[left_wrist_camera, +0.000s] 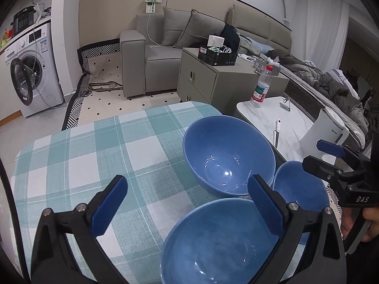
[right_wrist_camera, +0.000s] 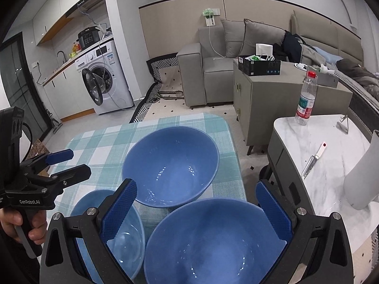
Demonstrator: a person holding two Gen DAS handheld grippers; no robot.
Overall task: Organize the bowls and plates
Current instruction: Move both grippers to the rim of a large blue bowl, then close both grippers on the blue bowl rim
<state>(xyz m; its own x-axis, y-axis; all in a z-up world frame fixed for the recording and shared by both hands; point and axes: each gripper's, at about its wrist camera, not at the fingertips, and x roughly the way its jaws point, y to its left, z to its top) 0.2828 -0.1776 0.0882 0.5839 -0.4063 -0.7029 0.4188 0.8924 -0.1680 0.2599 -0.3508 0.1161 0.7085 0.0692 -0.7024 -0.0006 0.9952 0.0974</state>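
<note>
Bowls: far bowl, near bowl, small bowl sitting separately, lower centre, on checked tablecloth | Stacking: seemingly not begun; no plates showing | left gripper spread, empty | right gripper spread, hovering over near bowl

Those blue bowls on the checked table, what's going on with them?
A person holds a two-finger gripper in each hand over three blue bowls on the checked tablecloth. The left gripper and the right gripper are both open and hold nothing. The far bowl, the near bowl and the small bowl sit upright, empty and separate, not yet stacked. A water bottle and a knife lie on the marble side table.
</note>
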